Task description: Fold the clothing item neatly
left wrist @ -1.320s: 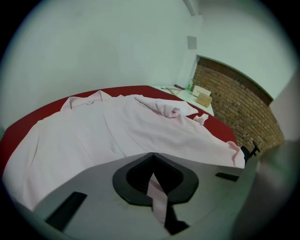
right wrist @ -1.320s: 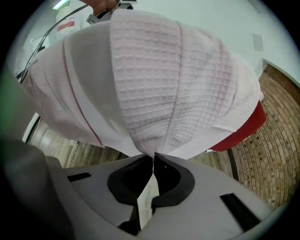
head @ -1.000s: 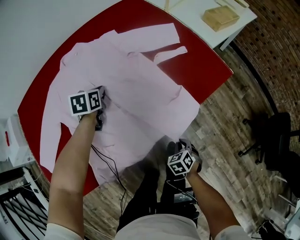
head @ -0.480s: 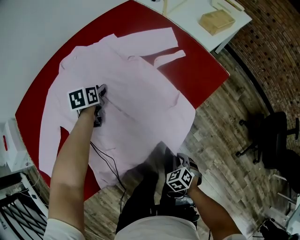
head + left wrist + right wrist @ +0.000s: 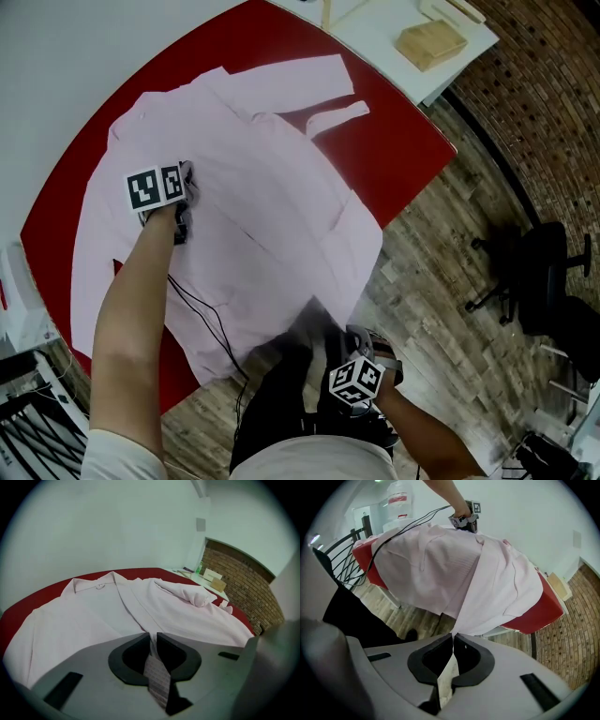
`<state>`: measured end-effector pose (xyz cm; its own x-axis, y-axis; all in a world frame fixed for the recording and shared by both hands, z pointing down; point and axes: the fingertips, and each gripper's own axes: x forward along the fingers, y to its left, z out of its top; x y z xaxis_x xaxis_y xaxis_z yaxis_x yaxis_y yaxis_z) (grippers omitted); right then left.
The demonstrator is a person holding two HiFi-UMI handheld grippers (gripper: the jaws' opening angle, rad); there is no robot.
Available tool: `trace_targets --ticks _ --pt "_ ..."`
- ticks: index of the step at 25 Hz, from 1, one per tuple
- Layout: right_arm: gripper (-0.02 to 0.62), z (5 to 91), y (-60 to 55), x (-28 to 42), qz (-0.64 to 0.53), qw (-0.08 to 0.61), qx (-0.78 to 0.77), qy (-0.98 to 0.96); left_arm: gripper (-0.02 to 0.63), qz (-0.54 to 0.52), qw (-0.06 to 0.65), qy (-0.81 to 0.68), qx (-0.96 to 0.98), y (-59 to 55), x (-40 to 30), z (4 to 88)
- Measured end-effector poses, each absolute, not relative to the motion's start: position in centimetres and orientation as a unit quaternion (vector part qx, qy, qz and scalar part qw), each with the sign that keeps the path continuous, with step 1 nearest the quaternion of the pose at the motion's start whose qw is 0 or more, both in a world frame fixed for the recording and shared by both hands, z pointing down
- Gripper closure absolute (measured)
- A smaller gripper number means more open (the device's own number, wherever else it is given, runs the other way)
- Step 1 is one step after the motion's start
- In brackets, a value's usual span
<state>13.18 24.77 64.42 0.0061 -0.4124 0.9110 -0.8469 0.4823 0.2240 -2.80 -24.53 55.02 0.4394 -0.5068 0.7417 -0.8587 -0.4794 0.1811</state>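
Left jaws [image 5: 152, 641]: have just been closing, and now stand nearly together with a ridge of the pink shirt [image 5: 253, 206] nipped between them. The pinch sits up on the bench [image 5: 394, 141], well inside the garment, on its left half as I look down.

Right jaws [image 5: 453, 639]: pressed together on a thin corner of the shirt's near edge. This corner is off the bench, close to my body and over the wood floor [image 5: 441, 281]. From it the cloth runs taut, up and away to the bench edge.

Shirt: spread flat over most of the red top. Collar end far from me, hem end hanging over the near edge. One sleeve [image 5: 291, 80] lies across the far end. Long axis runs away from me, far-left to near-right in the head view.

What the next move turns on, as I judge it: the whole garment lies ahead of and above the right jaws. The left jaws already sit on the body of it. So the right hand has the long travel, carrying its corner up and over onto the bench towards the left pinch. The left is nearer and should serve as anchor. The risk is dragging the shirt off the edge rather than folding it.
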Motion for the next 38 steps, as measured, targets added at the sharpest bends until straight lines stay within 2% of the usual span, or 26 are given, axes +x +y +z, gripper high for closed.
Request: trace_targets --ticks 4,20,22,24,30,38 --pt "0.576 65.9 25.0 13.6 0.214 0.553 0.448 -0.669 0.586 0.312 0.279 -0.426 0.802 -24.5 -3.0 55.0" --pt "0.570 66.4 22.5 12.0 0.210 0.524 0.431 -0.703 0.589 0.297 0.267 -0.444 0.802 -25.7 -5.3 54.0" --pt "0.487 65.8 21.6 12.6 0.207 0.509 0.448 -0.705 0.589 0.301 0.258 -0.431 0.811 -25.4 -4.9 54.0" --pt "0.469 65.0 20.5 13.1 0.204 0.495 0.463 -0.706 0.584 0.303 0.245 -0.415 0.822 -25.0 -4.6 53.9" --pt "0.465 61.9 17.6 15.5 0.198 0.468 0.503 -0.699 0.513 0.299 0.229 -0.379 0.845 -23.5 -4.6 52.8" --pt "0.465 58.1 13.8 22.3 0.203 0.421 0.558 -0.686 0.511 0.311 0.174 -0.323 0.877 -20.5 -1.5 49.5"
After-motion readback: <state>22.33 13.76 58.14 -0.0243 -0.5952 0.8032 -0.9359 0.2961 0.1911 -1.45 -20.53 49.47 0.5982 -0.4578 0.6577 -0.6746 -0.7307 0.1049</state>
